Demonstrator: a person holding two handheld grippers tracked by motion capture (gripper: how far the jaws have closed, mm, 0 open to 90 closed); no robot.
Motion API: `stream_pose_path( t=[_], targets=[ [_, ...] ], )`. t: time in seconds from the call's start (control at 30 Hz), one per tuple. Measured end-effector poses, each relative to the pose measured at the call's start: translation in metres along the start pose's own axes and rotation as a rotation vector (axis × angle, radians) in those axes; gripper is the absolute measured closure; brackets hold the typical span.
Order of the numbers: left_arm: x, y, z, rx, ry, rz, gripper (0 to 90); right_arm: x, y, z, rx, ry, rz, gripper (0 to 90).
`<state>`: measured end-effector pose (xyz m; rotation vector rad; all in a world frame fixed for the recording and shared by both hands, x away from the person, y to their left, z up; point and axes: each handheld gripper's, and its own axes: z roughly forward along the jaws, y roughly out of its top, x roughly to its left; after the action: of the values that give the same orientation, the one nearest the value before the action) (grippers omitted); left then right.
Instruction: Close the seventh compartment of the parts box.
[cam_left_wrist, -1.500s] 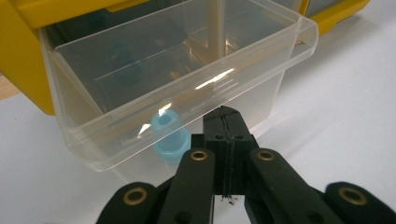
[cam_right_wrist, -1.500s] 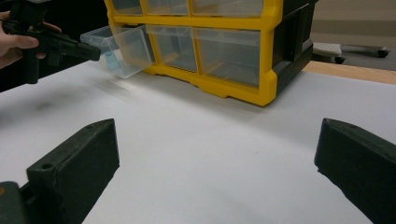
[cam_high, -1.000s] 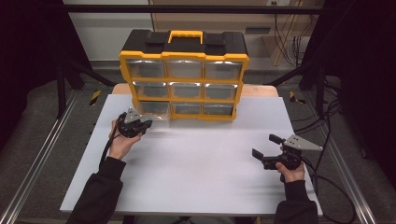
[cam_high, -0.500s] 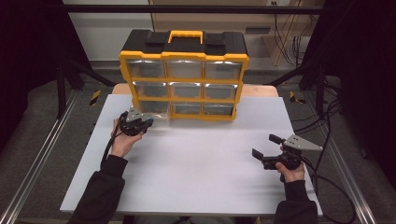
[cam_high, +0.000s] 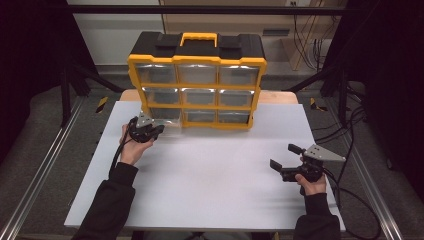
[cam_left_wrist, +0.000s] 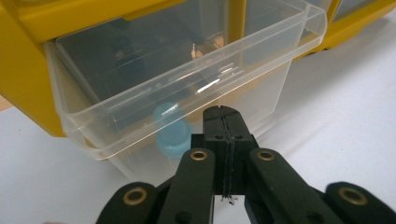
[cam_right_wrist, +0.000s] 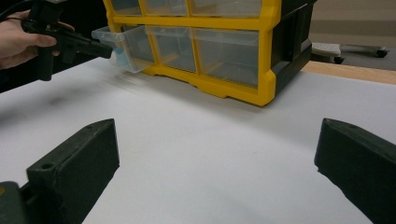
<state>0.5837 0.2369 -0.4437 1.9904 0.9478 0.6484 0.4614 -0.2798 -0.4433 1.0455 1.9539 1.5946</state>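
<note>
One drawer (cam_left_wrist: 187, 74), clear plastic, stands pulled partway out of the bottom-left slot of the yellow organizer (cam_high: 197, 82) at the far side of the table (cam_high: 210, 200). A pale blue cap (cam_left_wrist: 172, 133) lies inside it. My left gripper (cam_left_wrist: 223, 114) sits at the drawer's front with its fingers closed together; whether they pinch the front wall I cannot tell. My right gripper (cam_high: 285, 159) rests well apart on the table, fingers spread wide, holding nothing.

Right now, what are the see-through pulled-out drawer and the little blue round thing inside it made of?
The clear pulled-out drawer looks like thin glossy plastic: you see through it, and its rim shines. The small pale blue cap-shaped thing inside seems plastic too, smooth and matt, though the drawer wall blurs it. The yellow cabinet frame looks like hard, solid plastic.
</note>
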Motion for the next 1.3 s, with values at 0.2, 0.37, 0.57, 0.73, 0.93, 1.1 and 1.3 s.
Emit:
stream_pose_path(
  t=[0.2,0.37,0.57,0.73,0.93,1.1,1.3],
  targets=[
    [0.002,0.003,0.003,0.003,0.007,0.002,89.7,0.0,0.0,0.0,0.002,0.002,-0.001,0.3],
    [0.003,0.005,0.004,0.008,0.011,0.006,89.7,0.0,0.0,0.001,0.002,0.002,-0.001,0.3],
    [0.005,0.007,0.007,0.012,0.017,0.009,89.7,0.0,0.0,0.0,0.005,0.002,0.003,0.3],
    [0.006,0.009,0.009,0.012,0.021,0.006,89.7,0.0,0.0,0.0,0.004,0.003,0.003,0.3],
    [0.007,0.01,0.012,0.011,0.027,0.005,89.6,0.0,0.0,0.0,0.003,0.004,0.002,0.3],
    [0.008,0.01,0.015,0.01,0.025,0.009,89.7,0.0,0.0,0.001,0.006,0.003,0.003,0.3],
    [0.01,0.009,0.017,0.007,0.033,0.007,89.7,0.0,0.0,0.001,0.006,0.002,0.005,0.3]
  ],
)
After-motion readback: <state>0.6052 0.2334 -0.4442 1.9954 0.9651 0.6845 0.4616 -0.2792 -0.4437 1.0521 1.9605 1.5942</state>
